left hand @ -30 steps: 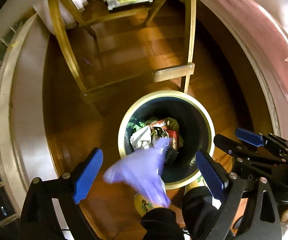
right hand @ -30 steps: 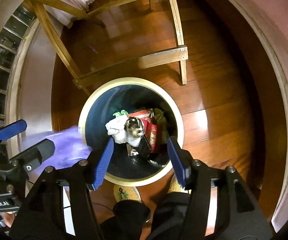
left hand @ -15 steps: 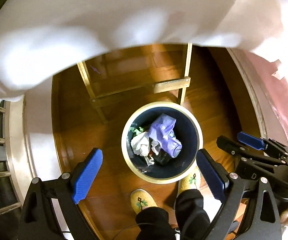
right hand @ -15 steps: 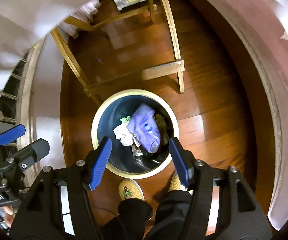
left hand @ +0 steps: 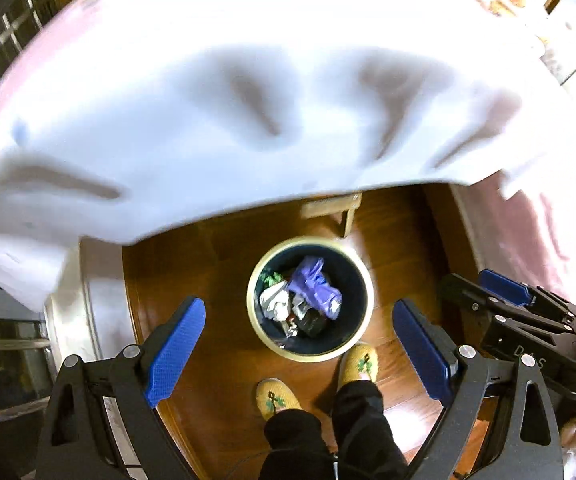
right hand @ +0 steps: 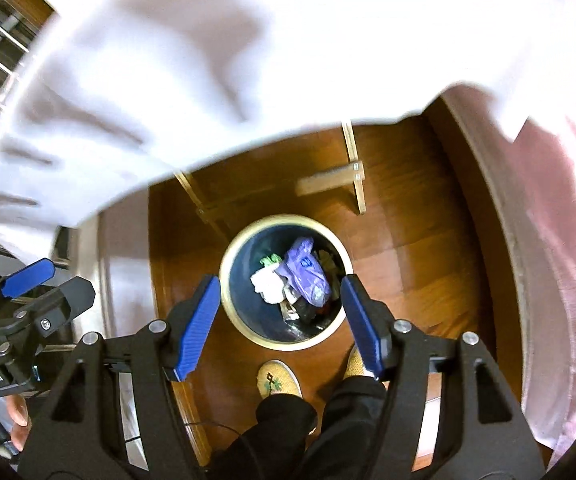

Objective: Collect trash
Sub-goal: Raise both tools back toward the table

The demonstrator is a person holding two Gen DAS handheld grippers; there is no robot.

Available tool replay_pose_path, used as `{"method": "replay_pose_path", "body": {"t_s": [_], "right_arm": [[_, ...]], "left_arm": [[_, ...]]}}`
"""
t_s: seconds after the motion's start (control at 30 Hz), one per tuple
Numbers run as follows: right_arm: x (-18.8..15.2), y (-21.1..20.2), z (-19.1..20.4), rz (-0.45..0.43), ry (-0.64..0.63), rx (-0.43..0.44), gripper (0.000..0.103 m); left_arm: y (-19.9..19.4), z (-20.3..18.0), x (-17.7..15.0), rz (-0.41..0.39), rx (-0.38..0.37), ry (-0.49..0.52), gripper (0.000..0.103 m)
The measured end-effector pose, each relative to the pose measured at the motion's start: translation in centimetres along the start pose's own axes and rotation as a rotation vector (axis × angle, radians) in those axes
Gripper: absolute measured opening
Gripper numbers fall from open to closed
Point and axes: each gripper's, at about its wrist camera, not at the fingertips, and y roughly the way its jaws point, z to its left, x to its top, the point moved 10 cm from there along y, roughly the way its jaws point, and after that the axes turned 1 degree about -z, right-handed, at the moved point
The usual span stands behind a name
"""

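From the left wrist I see my left gripper (left hand: 298,344) with jaws wide apart, empty, above the bin (left hand: 311,299); the purple bag (left hand: 315,287) lies inside it. From the right wrist, my right gripper (right hand: 278,326) has just been opening, nothing between its jaws.

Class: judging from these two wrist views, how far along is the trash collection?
Done: the purple bag lies in the bin on other rubbish. In hand: nothing; the left gripper and right gripper are open and empty, the right's jaws just widened. Left: unclear; a white cloth hides most of the view.
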Motion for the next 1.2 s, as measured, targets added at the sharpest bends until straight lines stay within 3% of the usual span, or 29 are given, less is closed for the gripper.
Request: {"method": "replay_pose_path", "body": {"t_s": [0.2,0.37,0.57,0.7,0.97,1.2], "right_arm": [[3.4,-8.1,2.8,-0.065,-0.008,-0.005,0.065],[7.0,-14.0,5.5,-0.134,-0.026,-0.017,0.066],[13.2,-20.4,8.7,-0.244,-0.029,-0.035,0.066],[18.1,-23.6,9.6,-0.301,-0.022,-0.053,0.066],[29.1,-25.6,9.9,-0.352,-0.006,-0.047,0.066],[39.9,-20.5,7.6,-0.314,-0.009,-0.012,0.066]], "left_arm": [[-8.3,-0.5,3.7,-0.057,-0.001,0.046,0.096],[-15.4,0.2,7.7,-0.148,0.01,0.075,0.096],[-21.5,1.6,12.2,-0.248,0.012,0.093,0.096],[-24.3,2.8,15.9,-0.31,0.053,0.125,0.096],[-27.4,4.0,25.6,-0.391,0.146,0.11,0.096],[-24.4,3.7,36.0,-0.384,0.179,0.024,0.095]]}}
